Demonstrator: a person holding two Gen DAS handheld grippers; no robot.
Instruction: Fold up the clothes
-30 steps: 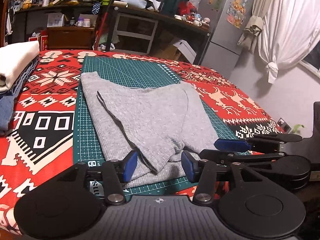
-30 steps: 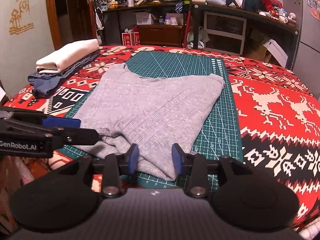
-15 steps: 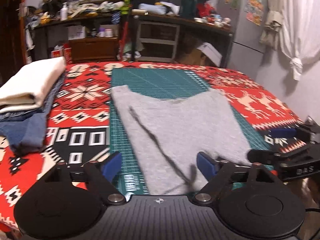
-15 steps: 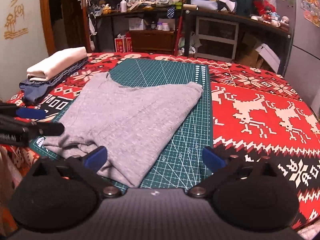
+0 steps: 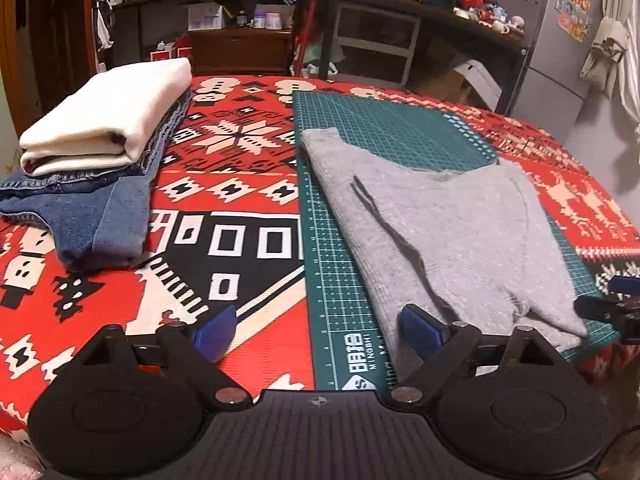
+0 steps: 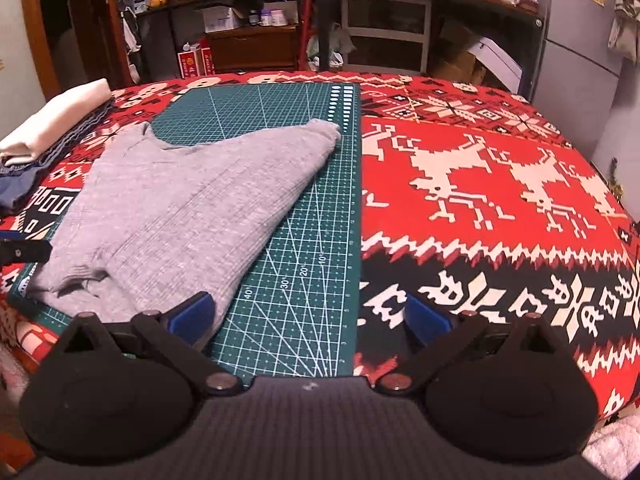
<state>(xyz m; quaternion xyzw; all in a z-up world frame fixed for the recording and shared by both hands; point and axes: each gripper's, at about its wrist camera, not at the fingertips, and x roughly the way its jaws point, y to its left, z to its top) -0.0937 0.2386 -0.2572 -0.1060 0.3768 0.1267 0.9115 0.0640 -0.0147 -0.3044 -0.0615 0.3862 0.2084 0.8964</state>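
A grey knit garment (image 5: 452, 236) lies partly folded on the green cutting mat (image 5: 384, 124), one layer doubled over another. My left gripper (image 5: 318, 330) is open above the mat's near left edge, its right finger beside the garment's near hem and holding nothing. In the right wrist view the same garment (image 6: 188, 208) spreads over the left half of the mat (image 6: 304, 260). My right gripper (image 6: 314, 318) is open over the mat's near right edge, its left finger next to the garment's near corner. The other gripper's tip shows at each view's edge.
A folded cream garment (image 5: 112, 112) rests on folded blue denim (image 5: 92, 216) at the left of the red patterned cloth (image 5: 236, 148). Cluttered shelves and a desk (image 5: 360, 12) stand beyond the far edge, a fridge (image 5: 568, 40) at the far right.
Both grippers went from nearly shut at the garment's near hem to wide open. The left one swung left and the right one swung right, away from the garment, which now lies flat.
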